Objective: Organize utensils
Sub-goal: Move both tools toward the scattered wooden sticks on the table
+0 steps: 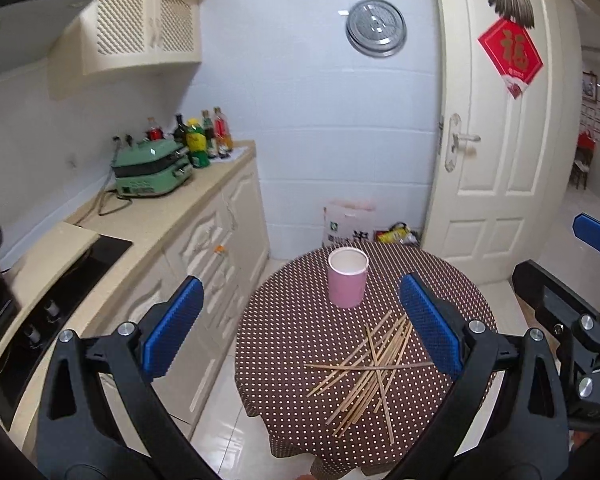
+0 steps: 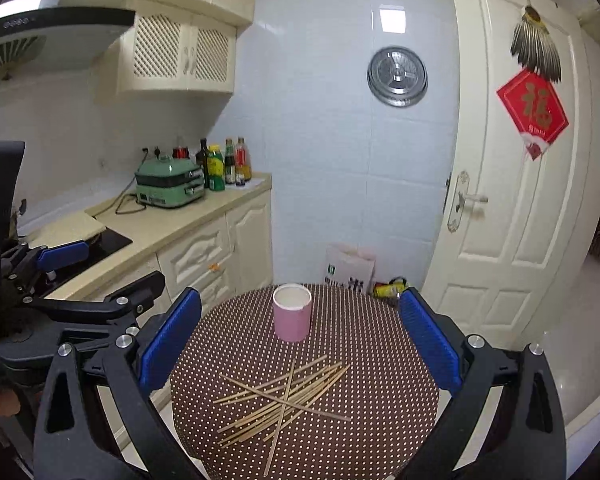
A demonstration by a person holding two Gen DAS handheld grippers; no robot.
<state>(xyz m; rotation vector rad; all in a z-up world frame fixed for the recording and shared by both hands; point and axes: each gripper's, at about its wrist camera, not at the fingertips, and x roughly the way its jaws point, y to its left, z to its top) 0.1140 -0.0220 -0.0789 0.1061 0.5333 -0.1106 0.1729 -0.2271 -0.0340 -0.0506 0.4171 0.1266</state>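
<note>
1. The chopsticks lay scattered and crossing on the dotted table, just in front of the upright pink cup, which probably was meant to receive them.
2. The left gripper and the right gripper hung above the table with jaws spread wide, holding nothing, likely ready to pick.

The left tool's right finger covers the right ends of some chopsticks. The round bench's near edge runs off the bottom of the right wrist view. Inside the pink cup, nothing can be made out. Labels on the sauce bottles are too small to read.
</note>
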